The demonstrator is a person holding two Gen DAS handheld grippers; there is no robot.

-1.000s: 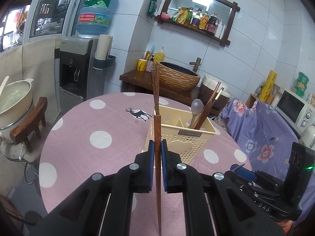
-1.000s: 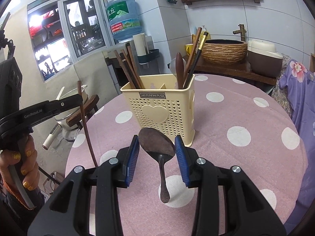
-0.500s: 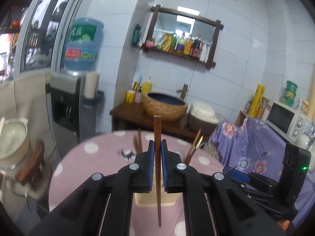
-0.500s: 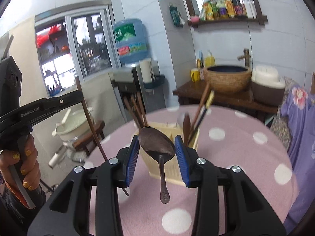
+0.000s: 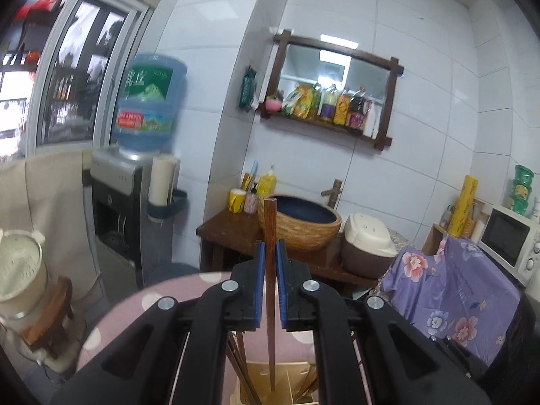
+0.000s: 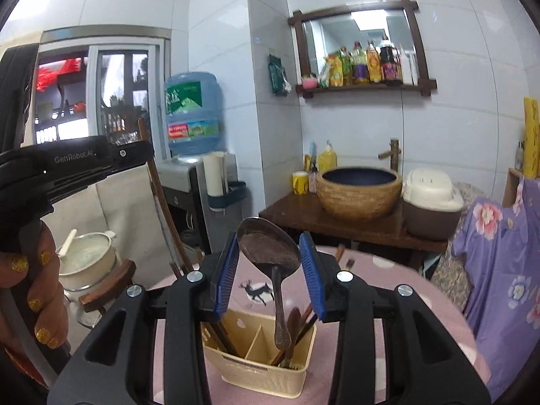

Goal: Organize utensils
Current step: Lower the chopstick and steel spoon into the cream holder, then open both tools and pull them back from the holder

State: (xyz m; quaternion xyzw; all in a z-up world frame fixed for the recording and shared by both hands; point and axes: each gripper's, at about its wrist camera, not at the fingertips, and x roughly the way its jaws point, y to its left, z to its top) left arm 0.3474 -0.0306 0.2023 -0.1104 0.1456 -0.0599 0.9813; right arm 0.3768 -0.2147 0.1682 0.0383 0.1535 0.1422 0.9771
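A cream plastic utensil holder (image 6: 256,366) stands on the pink polka-dot table (image 6: 422,307), with chopsticks and a spoon in its compartments. My left gripper (image 5: 269,256) is shut on a brown wooden chopstick (image 5: 270,303) that hangs upright, its lower tip over the utensil holder (image 5: 280,381). My right gripper (image 6: 269,246) is shut on the bowl of a dark spoon (image 6: 268,248); the handle hangs down above the holder's right compartment. In the right wrist view the left gripper (image 6: 135,155) sits at the left, held by a hand (image 6: 37,287), its chopstick (image 6: 162,202) slanting down.
Beyond the table stand a water dispenser (image 5: 135,182) with a blue bottle, a wooden counter with a woven basin (image 5: 300,226), a rice cooker (image 5: 368,243) and a microwave (image 5: 509,239). A floral purple cloth (image 6: 499,270) lies at the right, and a pot (image 6: 87,256) on a stool at the left.
Both grippers rose and tilted upward with their utensils, so the holder dropped from mid-frame to the bottom of each view. The chopstick and spoon now hang over the holder. Grips unchanged.
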